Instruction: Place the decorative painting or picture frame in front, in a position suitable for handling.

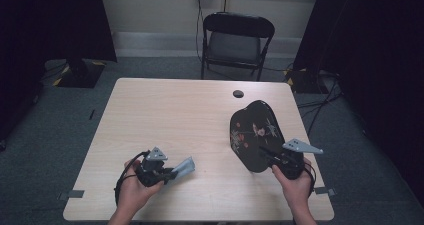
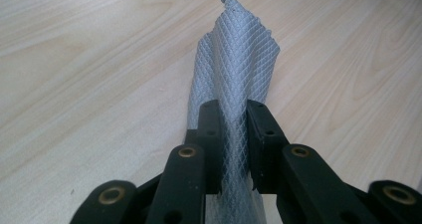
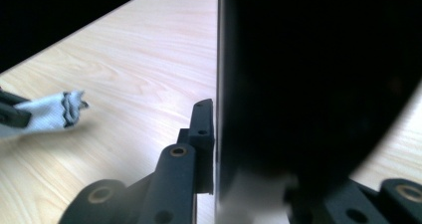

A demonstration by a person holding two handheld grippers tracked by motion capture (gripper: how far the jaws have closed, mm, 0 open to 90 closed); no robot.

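Left gripper (image 1: 172, 173), near-left part of the desk (image 1: 175, 115), is held low by the left hand (image 1: 132, 187). Jaws are clamped tight on a grey mesh-patterned cloth (image 1: 184, 166). In the left gripper view the cloth (image 2: 234, 79) is seen pinched between both black jaws and sticking out past them over the wood; frayed tip is furthest from the gripper (image 2: 233, 149). Whether the free end touches the desk cannot be told.

Mid desk: a small dark round hole (image 1: 238, 93) is seen near the far edge.

Right side: a black lacquered plate (image 1: 256, 135) with a floral pattern is tilted up on edge, decorated face turned toward the left. Its near rim is taken by the right gripper (image 1: 267, 154), held by the right hand (image 1: 296, 182). In the right gripper view the plate (image 3: 318, 84) is seen edge-on between the jaws, the left jaw right against it; the other jaw is hidden behind the plate. The right gripper (image 3: 239, 149) is read as gripping the plate. The cloth (image 3: 47, 112) is seen well apart at far left.

Behind the desk: a black folding chair (image 1: 235, 42).
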